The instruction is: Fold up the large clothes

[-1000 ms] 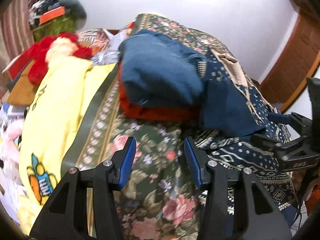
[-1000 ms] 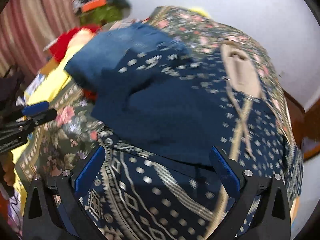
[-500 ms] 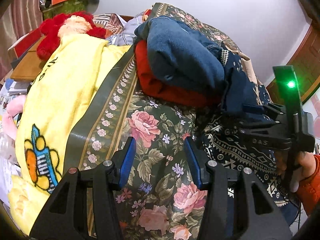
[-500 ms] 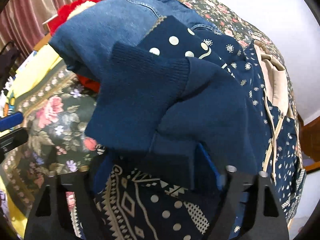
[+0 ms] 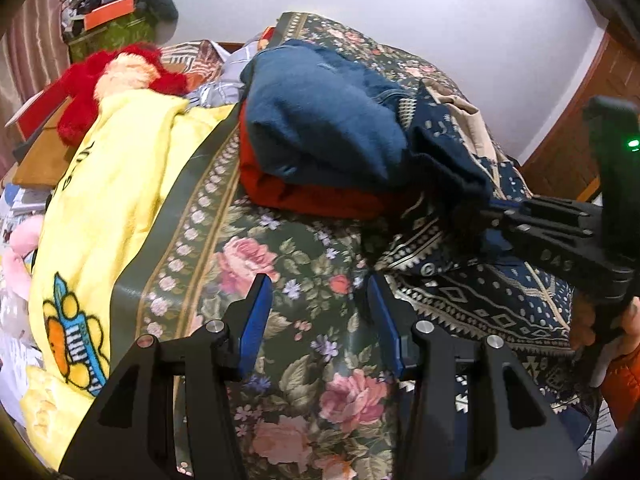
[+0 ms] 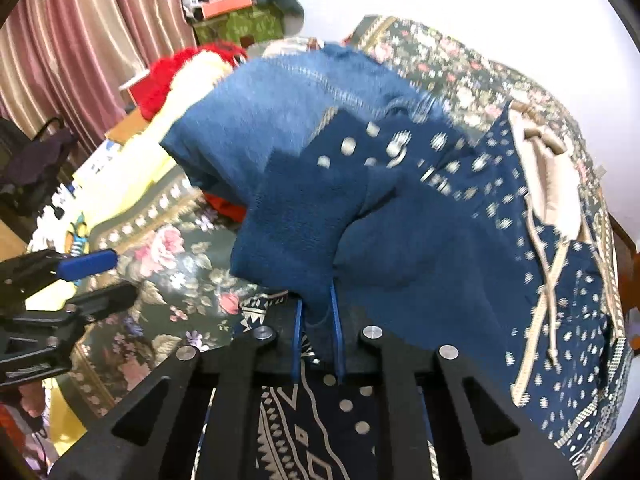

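A navy patterned hoodie [image 6: 500, 264] with a beige hood lining lies spread on the floral bedspread [image 5: 304, 280]. My right gripper [image 6: 318, 320] is shut on the hoodie's plain navy ribbed cuff [image 6: 288, 240] and holds the sleeve lifted; it also shows in the left wrist view [image 5: 492, 208], at the right. My left gripper [image 5: 320, 304] is open and empty, hovering over the bedspread just left of the hoodie [image 5: 480, 296]; it shows in the right wrist view [image 6: 92, 276].
A folded stack, a blue denim garment [image 5: 320, 132] on a red one [image 5: 312, 196], sits behind the hoodie. A yellow blanket [image 5: 108, 208] and a red plush toy [image 5: 120, 80] lie at the left. Curtains [image 6: 80, 40] hang at the far left.
My right gripper has closed on the navy cuff and lifted the sleeve. My left gripper stayed open, shifting only slightly over the bedspread.
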`<state>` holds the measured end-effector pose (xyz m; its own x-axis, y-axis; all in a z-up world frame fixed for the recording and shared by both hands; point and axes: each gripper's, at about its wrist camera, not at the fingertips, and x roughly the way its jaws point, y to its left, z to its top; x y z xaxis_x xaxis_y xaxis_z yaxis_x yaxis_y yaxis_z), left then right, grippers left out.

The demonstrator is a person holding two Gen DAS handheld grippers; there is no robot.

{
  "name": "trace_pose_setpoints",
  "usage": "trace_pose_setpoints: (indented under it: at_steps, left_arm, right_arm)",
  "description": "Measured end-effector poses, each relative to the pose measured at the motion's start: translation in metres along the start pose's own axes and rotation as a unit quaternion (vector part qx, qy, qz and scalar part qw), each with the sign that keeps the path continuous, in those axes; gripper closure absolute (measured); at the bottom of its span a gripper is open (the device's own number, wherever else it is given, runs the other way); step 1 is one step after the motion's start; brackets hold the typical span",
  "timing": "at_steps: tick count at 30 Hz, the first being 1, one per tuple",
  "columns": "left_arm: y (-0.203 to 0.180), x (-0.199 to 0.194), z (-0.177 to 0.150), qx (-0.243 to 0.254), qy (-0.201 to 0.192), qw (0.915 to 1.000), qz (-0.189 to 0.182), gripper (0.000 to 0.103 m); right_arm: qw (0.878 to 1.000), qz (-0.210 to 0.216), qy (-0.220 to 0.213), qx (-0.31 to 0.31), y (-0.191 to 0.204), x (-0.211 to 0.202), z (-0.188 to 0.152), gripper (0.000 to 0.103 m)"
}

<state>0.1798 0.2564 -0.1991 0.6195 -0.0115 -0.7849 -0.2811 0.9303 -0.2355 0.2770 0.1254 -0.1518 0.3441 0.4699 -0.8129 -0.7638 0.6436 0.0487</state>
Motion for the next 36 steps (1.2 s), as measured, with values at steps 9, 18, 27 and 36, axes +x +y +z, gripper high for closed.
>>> trace_pose_setpoints:
  at_steps: [9, 18, 27, 36]
  left_arm:
    - [-0.035, -0.002, 0.018, 0.023, -0.009, 0.9996, -0.013, 0.054]
    - [-0.101, 0.009, 0.044, 0.075, -0.016, 0.9959, -0.047, 0.054]
    - [-0.172, 0.055, 0.052, 0.124, 0.021, 0.9884, -0.085, 0.053]
    - [-0.180, 0.126, 0.032, 0.114, 0.097, 0.9879, -0.042, 0.053]
  right_arm:
    - [0.994, -0.024, -0.093, 0.045, -0.048, -0.065, 0.014, 0.093]
    - [0.979, -0.075, -0.141, 0.125, -0.127, -0.114, -0.006, 0.093]
    - [0.965, -0.109, -0.106, 0.215, -0.202, -0.114, -0.061, 0.093]
    - [0.948, -0.096, -0.030, 0.303, -0.258, -0.079, -0.130, 0.093]
